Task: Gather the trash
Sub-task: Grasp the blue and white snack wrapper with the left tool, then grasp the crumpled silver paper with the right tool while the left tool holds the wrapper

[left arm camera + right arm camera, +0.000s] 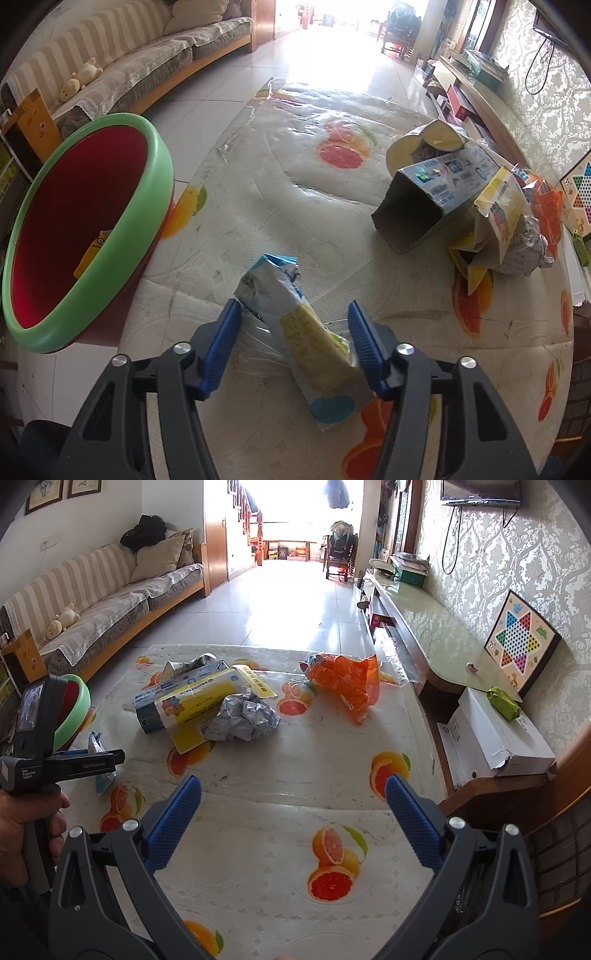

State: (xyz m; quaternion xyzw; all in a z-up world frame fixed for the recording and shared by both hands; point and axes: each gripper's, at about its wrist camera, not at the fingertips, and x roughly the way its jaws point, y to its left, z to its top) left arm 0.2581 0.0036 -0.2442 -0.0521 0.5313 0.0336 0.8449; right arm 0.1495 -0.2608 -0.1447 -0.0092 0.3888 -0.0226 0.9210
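on the table: wrapper (pixel 295 325) is lying between the left tongs (pixel 293 314), right pad touching it
right tongs (pixel 293 794): standing spread, empty

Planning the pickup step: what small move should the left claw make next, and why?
Probably finish closing the left claw on the blue-and-yellow wrapper. The wrapper lies between its blue pads on the table, one pad not yet visibly pressing. The green-rimmed bin waits to the left.
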